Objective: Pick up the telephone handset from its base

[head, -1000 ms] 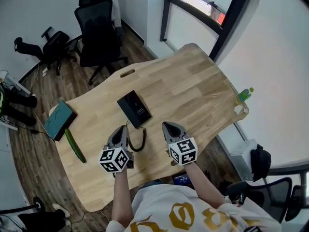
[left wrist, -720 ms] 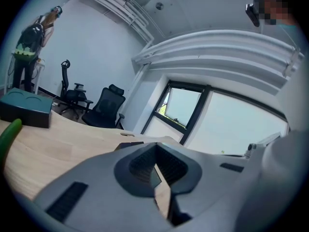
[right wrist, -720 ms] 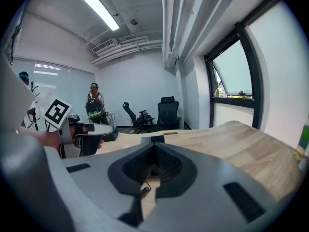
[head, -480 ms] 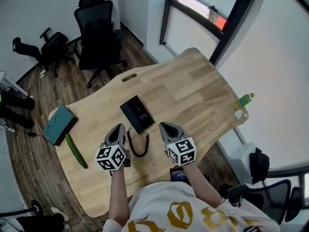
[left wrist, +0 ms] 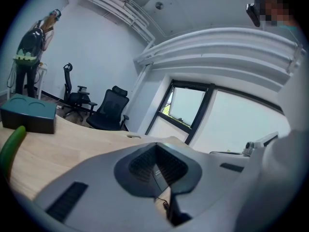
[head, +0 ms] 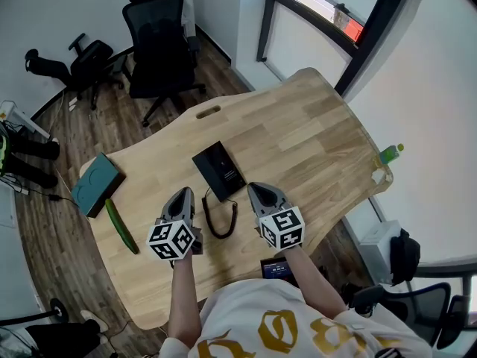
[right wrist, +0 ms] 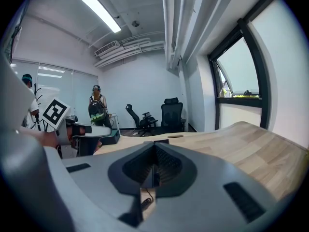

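Tongs clenched and empty on both sides: your left tongs (head: 183, 194) and right tongs (head: 258, 191) hover over the pale wooden table (head: 313, 140), flanking the black coiled cord (head: 221, 222). The flat black telephone (head: 219, 170) lies just beyond, untouched.

Black telephone (head: 219, 170), pale wood-grain table (head: 313, 136), dark teal box (head: 98, 183), green cucumber (head: 119, 226) — black office chair (head: 160, 36).

Your room is bright: daylight comes from the window (head: 320, 2) and a ceiling lamp (right wrist: 100, 11). Your gripper views bend strongly at the edges, with dark corners.
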Motion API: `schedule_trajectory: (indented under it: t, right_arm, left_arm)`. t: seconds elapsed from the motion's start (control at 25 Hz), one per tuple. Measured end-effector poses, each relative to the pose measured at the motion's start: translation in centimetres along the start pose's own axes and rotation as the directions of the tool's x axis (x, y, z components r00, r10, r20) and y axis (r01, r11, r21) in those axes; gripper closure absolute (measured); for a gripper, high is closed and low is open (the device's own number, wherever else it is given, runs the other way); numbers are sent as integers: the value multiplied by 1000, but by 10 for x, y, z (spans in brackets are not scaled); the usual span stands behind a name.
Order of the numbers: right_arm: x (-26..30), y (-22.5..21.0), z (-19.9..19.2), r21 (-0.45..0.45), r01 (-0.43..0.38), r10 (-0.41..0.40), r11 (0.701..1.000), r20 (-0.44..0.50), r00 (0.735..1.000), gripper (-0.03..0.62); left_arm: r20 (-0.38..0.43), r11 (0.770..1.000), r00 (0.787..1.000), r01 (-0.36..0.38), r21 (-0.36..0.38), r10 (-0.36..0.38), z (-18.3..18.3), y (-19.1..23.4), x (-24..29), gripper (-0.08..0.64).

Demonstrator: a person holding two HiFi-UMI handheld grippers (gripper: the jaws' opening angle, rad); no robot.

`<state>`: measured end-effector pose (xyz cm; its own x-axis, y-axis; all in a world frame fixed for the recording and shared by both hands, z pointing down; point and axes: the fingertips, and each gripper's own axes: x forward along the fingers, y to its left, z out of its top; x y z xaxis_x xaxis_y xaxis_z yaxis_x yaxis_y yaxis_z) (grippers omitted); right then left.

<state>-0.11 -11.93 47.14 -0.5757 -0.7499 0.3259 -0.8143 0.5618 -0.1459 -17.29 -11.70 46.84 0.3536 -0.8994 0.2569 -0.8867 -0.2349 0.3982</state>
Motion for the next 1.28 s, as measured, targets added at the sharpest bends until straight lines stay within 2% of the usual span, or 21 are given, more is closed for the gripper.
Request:
schedule_trajectory:
  t: [0.44, 0.84, 1.28]
  right_arm:
    - [10, -11, -11, -3, -4, 4, 1000, -36, 999, 588]
    - [38, -18, -34, 11, -40, 41, 999, -111, 993, 588]
    - [69, -28, -49, 18, -73, 75, 997, -163, 984, 588]
  left_arm:
    - [-33, 1000, 999, 0, -26, -1, -17, 3, 13, 554]
    - [-119, 998, 993, -16, -63, 8, -49, 15, 39, 554]
    - [-168, 995, 985, -40, -95, 23, -70, 31, 57, 554]
